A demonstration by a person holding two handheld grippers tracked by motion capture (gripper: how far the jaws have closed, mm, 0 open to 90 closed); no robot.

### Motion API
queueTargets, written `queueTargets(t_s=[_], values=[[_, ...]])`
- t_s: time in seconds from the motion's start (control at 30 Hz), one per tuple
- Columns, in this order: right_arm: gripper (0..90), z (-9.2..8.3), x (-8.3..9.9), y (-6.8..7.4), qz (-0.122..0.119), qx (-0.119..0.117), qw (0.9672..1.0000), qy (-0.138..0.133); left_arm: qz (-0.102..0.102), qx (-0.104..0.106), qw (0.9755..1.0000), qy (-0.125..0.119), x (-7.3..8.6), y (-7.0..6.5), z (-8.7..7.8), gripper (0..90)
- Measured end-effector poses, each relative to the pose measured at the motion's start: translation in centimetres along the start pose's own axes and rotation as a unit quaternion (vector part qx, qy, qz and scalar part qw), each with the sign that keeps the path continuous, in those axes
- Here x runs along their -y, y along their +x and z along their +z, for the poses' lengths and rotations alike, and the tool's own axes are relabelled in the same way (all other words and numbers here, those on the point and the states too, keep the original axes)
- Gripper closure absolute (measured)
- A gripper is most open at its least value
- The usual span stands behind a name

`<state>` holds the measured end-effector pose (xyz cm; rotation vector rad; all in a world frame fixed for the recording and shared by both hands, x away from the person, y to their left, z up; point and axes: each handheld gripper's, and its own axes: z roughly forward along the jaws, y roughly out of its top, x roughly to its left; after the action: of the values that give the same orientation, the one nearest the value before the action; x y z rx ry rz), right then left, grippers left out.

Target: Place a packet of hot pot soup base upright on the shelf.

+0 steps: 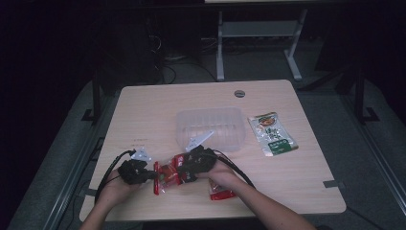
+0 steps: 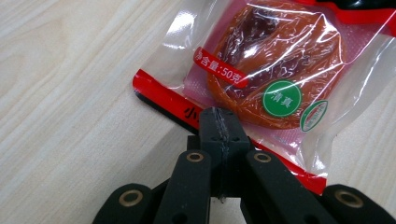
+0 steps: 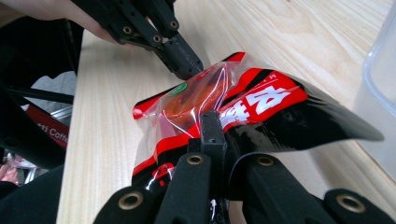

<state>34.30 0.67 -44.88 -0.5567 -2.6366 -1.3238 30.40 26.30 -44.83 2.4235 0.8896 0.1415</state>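
Pale wood-grain table (image 1: pixel 143 110) on a grey floor, with dark surroundings. High view: 2 hands enter from the near edge, each holding 1 black gripper, the left gripper (image 1: pixel 152 175) and the right gripper (image 1: pixel 182 173), meeting at 1 red snack packet (image 1: pixel 167 175) near the front edge of the table. Beyond it stands 1 clear, empty plastic container (image 1: pixel 210 127), rectangular with rounded corners. Just to the right of the container lies 1 flat green-and-white sachet (image 1: pixel 273 133). A second red packet (image 1: pixel 220 191) lies partly under the right forearm. 1 round grey grommet (image 1: pixel 240 93) sits near the far edge.

Left gripper view: the left gripper (image 2: pixel 219 122) has its 2 ribbed jaws closed flat on the red sealed edge of the packet (image 2: pixel 261 79). Glossy, crinkled transparent film shows an orange-brown rounded piece of food inside, a round green label and white printed characters; none of this is legible from above.

Right gripper view: the right gripper (image 3: pixel 212 125) has its jaws pinched together on the opposite side of the packet (image 3: pixel 224 107), whose red and black printed face with large white characters bows upward. The left gripper (image 3: pixel 184 63) appears farther off, clamped on the far edge, and the container's translucent wall (image 3: pixel 380 70) stands at the right.
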Motion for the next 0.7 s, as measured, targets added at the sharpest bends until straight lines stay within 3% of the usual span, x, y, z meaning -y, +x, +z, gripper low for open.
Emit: queueTargets(t_s=[0.33,0.5,0.7], values=[[90.0,-1.7,-0.5,0.3,0.002,-0.037,0.999,-0.027,-0.004,0.01,0.9994,-0.032,0.1,-0.1,-0.9,89.6],[90.0,-3.0,-0.9,0.5,0.0,-0.051,0.9981,-0.036,-0.002,0.01,0.9991,-0.041,0.2,-0.2,-1.3,82.6],[90.0,-4.7,-1.0,0.7,-0.009,-0.047,0.998,-0.043,-0.003,0.019,0.9989,-0.042,0.2,-0.5,-1.3,71.4]])
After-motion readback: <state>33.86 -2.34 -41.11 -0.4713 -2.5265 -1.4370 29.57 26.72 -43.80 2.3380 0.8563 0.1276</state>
